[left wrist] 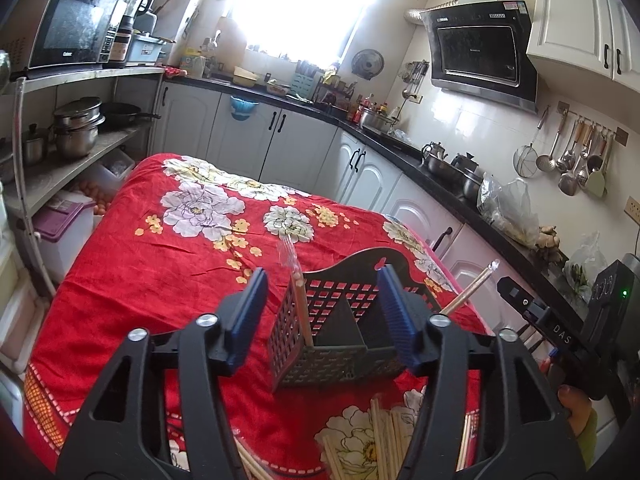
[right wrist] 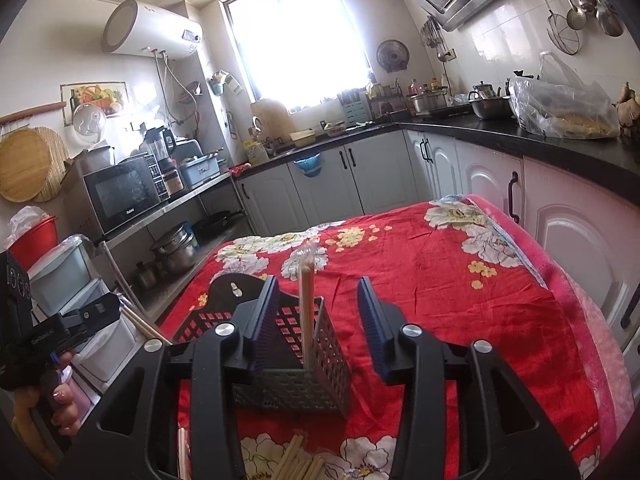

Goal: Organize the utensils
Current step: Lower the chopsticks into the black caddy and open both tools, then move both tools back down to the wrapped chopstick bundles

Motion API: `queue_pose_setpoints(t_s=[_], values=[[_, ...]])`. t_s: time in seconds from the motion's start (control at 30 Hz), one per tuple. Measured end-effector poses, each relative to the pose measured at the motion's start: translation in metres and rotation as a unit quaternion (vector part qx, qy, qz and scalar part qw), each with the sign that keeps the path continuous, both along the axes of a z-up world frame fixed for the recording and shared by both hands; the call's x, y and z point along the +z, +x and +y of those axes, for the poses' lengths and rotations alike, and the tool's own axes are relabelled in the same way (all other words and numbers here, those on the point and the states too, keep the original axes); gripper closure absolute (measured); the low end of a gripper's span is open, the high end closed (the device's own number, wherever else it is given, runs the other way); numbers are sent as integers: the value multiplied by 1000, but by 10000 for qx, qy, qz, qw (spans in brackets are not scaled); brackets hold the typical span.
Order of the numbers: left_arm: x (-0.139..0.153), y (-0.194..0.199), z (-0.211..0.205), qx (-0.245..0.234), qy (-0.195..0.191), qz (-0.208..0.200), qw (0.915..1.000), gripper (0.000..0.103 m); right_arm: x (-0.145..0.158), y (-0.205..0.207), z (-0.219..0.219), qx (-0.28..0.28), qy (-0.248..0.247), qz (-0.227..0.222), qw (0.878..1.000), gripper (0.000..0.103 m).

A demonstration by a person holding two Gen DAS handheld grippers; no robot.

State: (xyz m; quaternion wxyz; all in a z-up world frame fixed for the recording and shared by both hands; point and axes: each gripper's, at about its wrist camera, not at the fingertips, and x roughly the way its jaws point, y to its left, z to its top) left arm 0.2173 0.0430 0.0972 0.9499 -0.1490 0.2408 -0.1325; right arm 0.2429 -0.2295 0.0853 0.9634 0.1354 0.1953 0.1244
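Perforated plastic holder (left wrist: 316, 332), wooden chopsticks (left wrist: 301, 304) upright inside, floral red cloth (left wrist: 160, 264)

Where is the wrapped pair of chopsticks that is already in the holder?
The wrapped chopsticks stand nearly upright in the left compartment of the dark perforated holder on the red floral cloth, seen from the left wrist view.

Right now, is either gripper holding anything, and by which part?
Nothing is held. The left gripper and right gripper are both open and empty, poised near the utensil holder.
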Motion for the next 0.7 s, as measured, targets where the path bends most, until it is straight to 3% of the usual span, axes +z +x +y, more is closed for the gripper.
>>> queue_pose_setpoints(t_s=[0.17, 0.33, 0.5, 0.7], values=[[-2, -5, 1, 17, -31, 4, 10000, 38, -5, -6, -1, 6, -25, 80, 10000, 58], [-2, -14, 2, 66, -13, -64, 10000, 18, -11, -14, -3, 28, -29, 150, 9999, 55], [-4, -21, 2, 65, 8, -91, 9999, 11, -16, -20, -3, 81, -71, 210, 9997, 53], [-7, -29, 1, 96, 55, -83, 9999, 11, -22, -27, 0, 184, -121, 302, 9993, 50]])
